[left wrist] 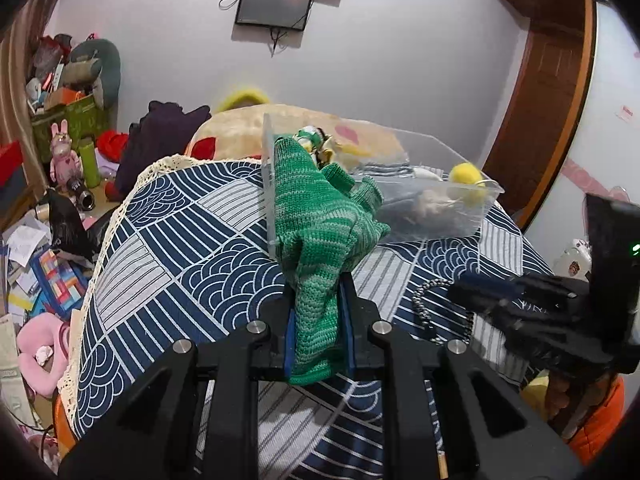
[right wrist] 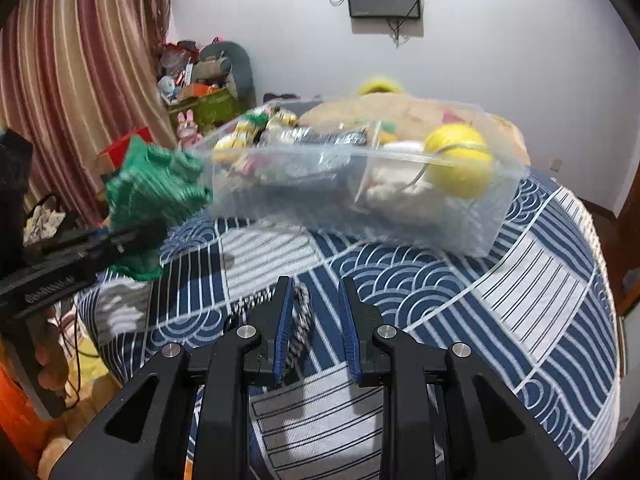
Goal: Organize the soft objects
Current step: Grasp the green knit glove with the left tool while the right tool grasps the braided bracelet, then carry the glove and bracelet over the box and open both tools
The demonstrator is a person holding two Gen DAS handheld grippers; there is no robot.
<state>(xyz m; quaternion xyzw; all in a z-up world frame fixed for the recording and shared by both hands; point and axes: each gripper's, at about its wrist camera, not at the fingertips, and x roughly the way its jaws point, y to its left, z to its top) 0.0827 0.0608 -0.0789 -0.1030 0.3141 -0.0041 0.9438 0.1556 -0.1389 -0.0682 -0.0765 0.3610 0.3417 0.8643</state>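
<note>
A green knitted glove (left wrist: 320, 240) is clamped between the blue pads of the left gripper (left wrist: 319, 320). Its cuff end hangs below the jaws, and the rest rises in front of them, where the fingers flop over against the near corner of a clear plastic bin (left wrist: 440, 216). The knit is mottled in light and dark green, with a ribbed texture that is sharply seen in the left wrist view; in the right wrist view the glove (right wrist: 156, 196) is blurred, so its exact outline there cannot be made out.

The bin is set on a table covered by a blue and white patterned cloth (left wrist: 192, 248). A yellow ball (left wrist: 466, 178), something pale and fluffy, and several small yellow and green toys are held inside it.

The right gripper (right wrist: 315, 300) is seen low over the cloth with its jaws parted. A black and white braided cord (right wrist: 300, 320) lies on the cloth between them, close to the left pad, but it is not pinched by both pads. In the left wrist view the same cord (left wrist: 424, 300) is seen beside the right gripper (left wrist: 480, 296).
</note>
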